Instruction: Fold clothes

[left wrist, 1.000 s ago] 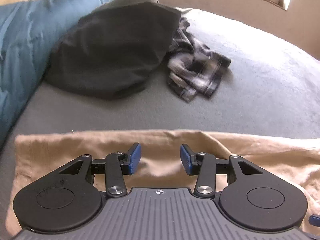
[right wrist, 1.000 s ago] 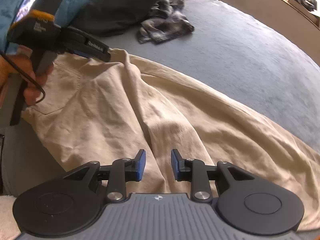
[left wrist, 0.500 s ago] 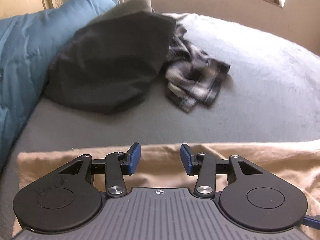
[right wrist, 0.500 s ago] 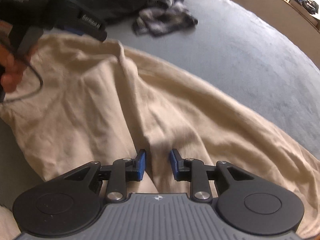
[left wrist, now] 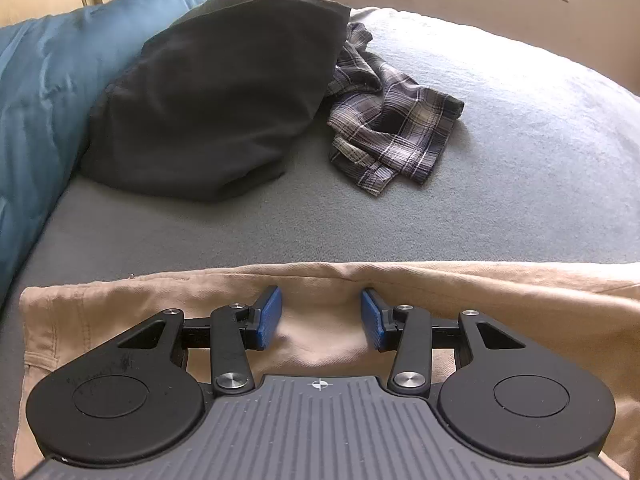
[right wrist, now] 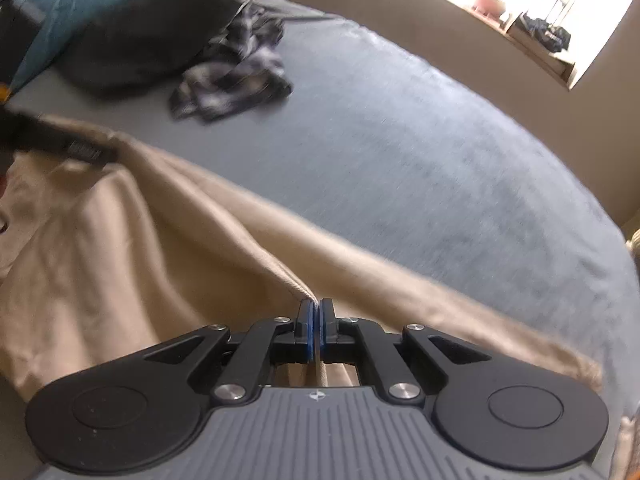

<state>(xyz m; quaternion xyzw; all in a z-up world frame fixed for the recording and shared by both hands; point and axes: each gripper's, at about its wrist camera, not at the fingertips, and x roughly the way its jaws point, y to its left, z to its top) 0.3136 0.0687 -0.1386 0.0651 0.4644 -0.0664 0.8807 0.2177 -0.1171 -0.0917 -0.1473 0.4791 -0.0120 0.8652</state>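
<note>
Tan trousers (left wrist: 320, 280) lie spread on the grey bed near me, seen also in the right wrist view as tan trousers (right wrist: 120, 260). My left gripper (left wrist: 320, 316) sits over their far edge with its blue pads (left wrist: 268, 316) well apart, the cloth lying between and under them. My right gripper (right wrist: 316, 320) is shut on a raised fold of the trousers, a thin ridge of cloth pinched between its pads. That ridge runs up to the left gripper's dark finger (right wrist: 80, 150) at the far left. The right wrist view is blurred.
A crumpled plaid garment (left wrist: 392, 120) lies further back, beside a dark grey pillow (left wrist: 216, 100). A blue duvet (left wrist: 40, 100) is bunched along the left. The grey blanket (left wrist: 520, 180) stretches to the right, with a wall and a bright window sill (right wrist: 520, 20) behind.
My right gripper has closed on a fold of the trousers and swung right, pulling the cloth into a ridge. The left gripper has stayed put with its jaws the same width.
</note>
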